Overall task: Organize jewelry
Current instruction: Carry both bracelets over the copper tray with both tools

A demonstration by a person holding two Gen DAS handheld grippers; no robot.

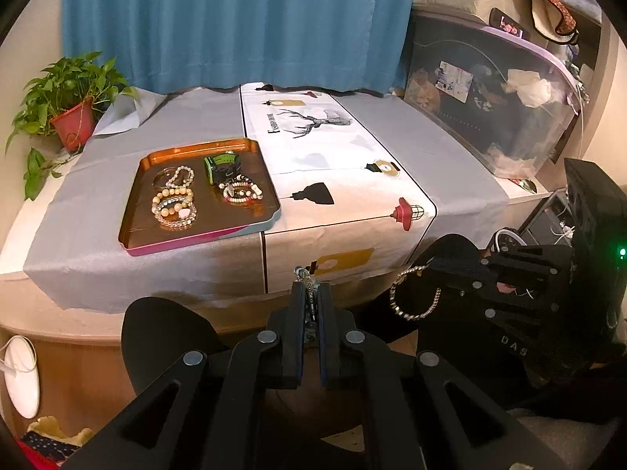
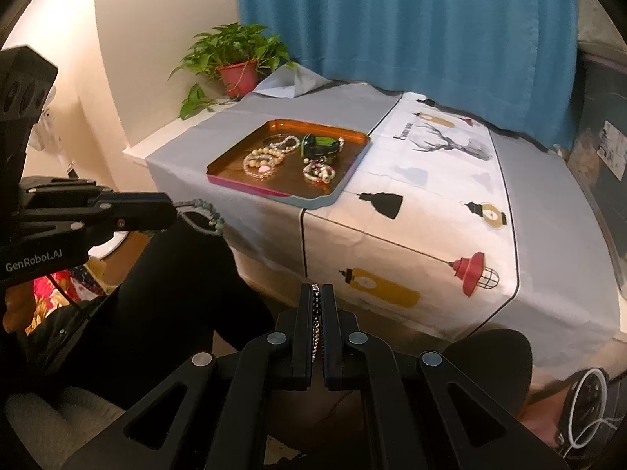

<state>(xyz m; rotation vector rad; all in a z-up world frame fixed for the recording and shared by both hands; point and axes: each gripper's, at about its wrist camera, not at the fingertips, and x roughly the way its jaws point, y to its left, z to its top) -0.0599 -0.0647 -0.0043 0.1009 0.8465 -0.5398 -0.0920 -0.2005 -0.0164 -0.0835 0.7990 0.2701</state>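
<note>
An orange tray (image 1: pixel 137 235) (image 2: pixel 354 164) sits on the grey-clothed table and holds several bead bracelets (image 1: pixel 174 205) (image 2: pixel 260 162) and a green-and-black watch (image 1: pixel 221 164) (image 2: pixel 319 145). My left gripper (image 1: pixel 310 286) (image 2: pixel 174 211) is shut on a grey-green bead bracelet (image 1: pixel 303 274) (image 2: pixel 209 217), short of the table's front edge. My right gripper (image 2: pixel 318 290) (image 1: pixel 425 272) is shut on a silver chain bracelet (image 2: pixel 316 317) (image 1: pixel 415 301), which hangs in a loop beside the left gripper. Both grippers are over the person's dark-trousered lap.
A white runner with a deer print (image 1: pixel 321 125) (image 2: pixel 450 145) covers the table's middle. A potted plant (image 1: pixel 74 117) (image 2: pixel 235 66) stands at the far left corner. A clear storage box (image 1: pixel 490 109) stands to the right, against the blue curtain (image 1: pixel 235 19).
</note>
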